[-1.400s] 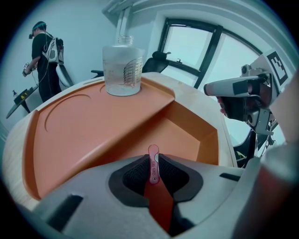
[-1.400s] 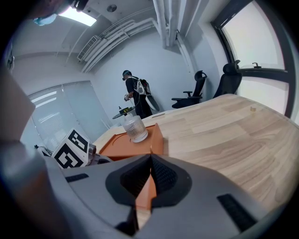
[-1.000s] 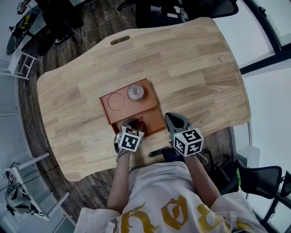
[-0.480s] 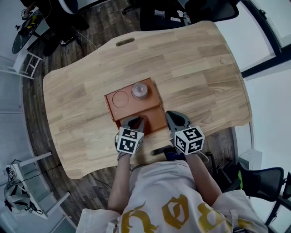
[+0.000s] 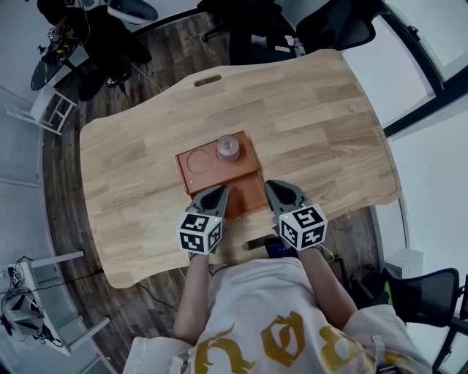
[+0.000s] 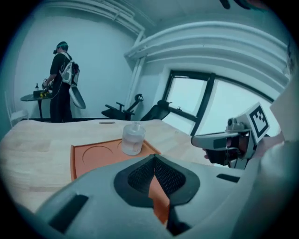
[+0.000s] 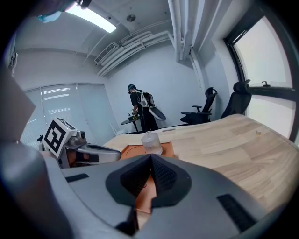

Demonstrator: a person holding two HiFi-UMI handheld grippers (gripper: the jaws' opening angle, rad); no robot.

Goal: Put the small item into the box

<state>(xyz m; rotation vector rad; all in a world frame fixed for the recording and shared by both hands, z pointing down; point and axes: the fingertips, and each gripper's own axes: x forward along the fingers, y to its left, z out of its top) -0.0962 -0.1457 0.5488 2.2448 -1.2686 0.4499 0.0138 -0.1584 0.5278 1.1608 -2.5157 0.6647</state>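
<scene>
An orange-brown flat box [image 5: 252,191] lies on the wooden table [image 5: 322,124], near its front edge. Its far part has an empty round recess [image 5: 199,162] and, beside it, a small clear jar [image 5: 228,147] standing upright. The jar [image 6: 132,138] shows ahead in the left gripper view, and the jar [image 7: 151,142] in the right gripper view too. My left gripper [image 5: 214,196] is shut and empty, over the box's near left corner. My right gripper [image 5: 281,193] is shut and empty, just right of the box's near edge. Both stay well short of the jar.
A black stick-like object [image 5: 257,243] lies at the table's front edge between the grippers. Office chairs [image 5: 329,22] stand beyond the far edge. A person [image 6: 62,79] stands by a small round table far off. The table top [image 5: 124,182] has a slot near its far edge.
The left gripper has drawn back a little toward me and to the left along the box's near edge. The right gripper holds its place. The jar has not moved.
</scene>
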